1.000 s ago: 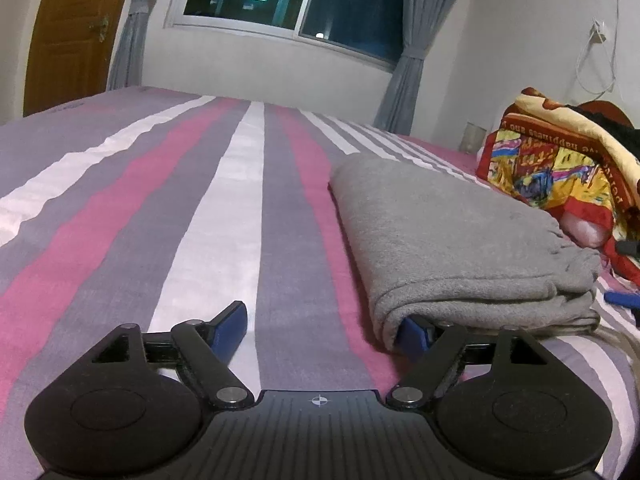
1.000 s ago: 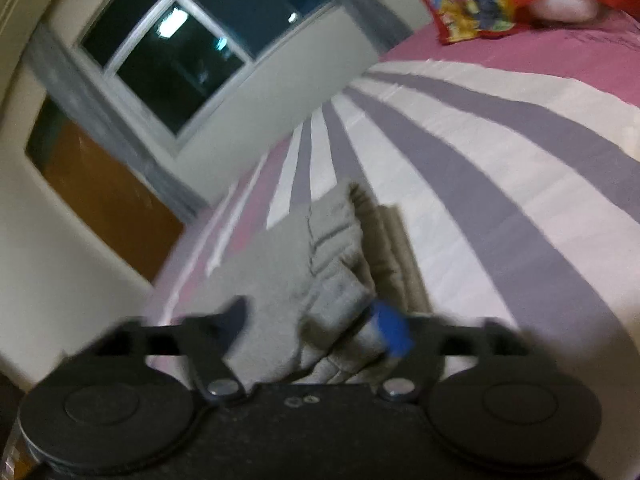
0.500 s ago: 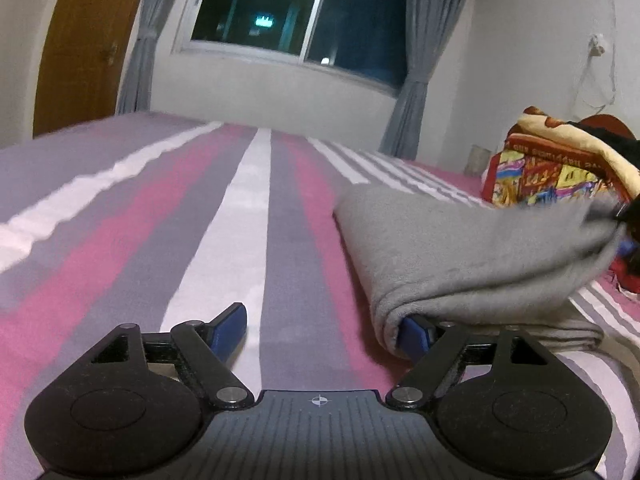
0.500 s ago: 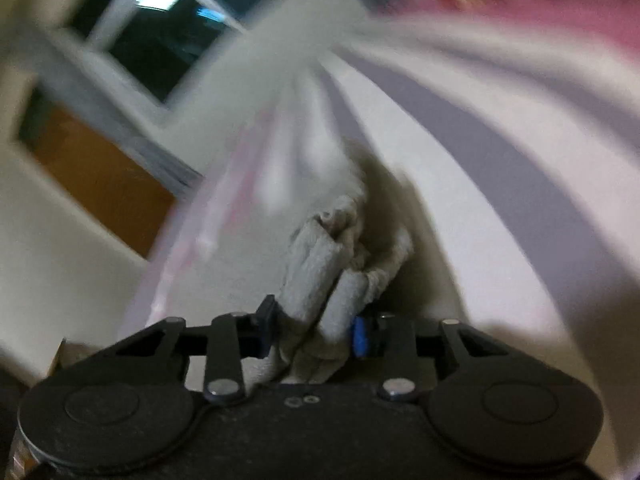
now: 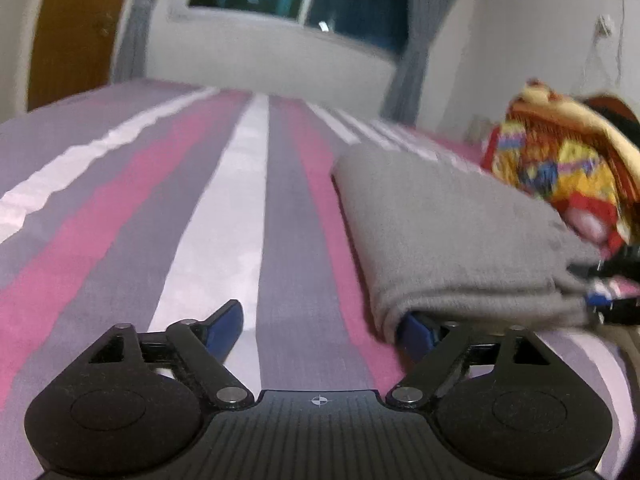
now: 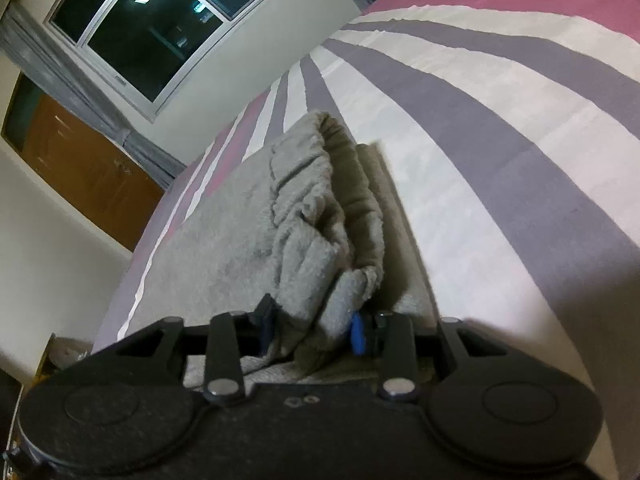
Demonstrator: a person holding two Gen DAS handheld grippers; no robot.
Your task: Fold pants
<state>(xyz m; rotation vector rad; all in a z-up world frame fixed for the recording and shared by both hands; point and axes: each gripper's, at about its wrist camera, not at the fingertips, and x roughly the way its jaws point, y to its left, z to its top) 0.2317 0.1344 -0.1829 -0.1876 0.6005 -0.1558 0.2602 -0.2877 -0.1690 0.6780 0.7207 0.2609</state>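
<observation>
The grey pants point(image 5: 444, 236) lie folded in a thick stack on the striped bed. My left gripper point(image 5: 320, 326) is open, low over the sheet; its right finger point(image 5: 416, 330) is tucked under the near folded edge, its left finger point(image 5: 226, 322) is on bare sheet. My right gripper point(image 6: 312, 330) is shut on the bunched waistband end of the pants point(image 6: 304, 216). It also shows at the right edge of the left wrist view point(image 5: 608, 292), at the stack's far corner.
The bed sheet point(image 5: 224, 208) has pink, grey and white stripes. A colourful blanket pile point(image 5: 568, 168) lies at the far right of the bed. A window point(image 6: 140, 36) and a wooden door point(image 6: 84, 168) are on the far wall.
My right gripper closed on the waistband end of the pants and lifted it slightly, then brought it back to the stack. My left gripper stayed open in place.
</observation>
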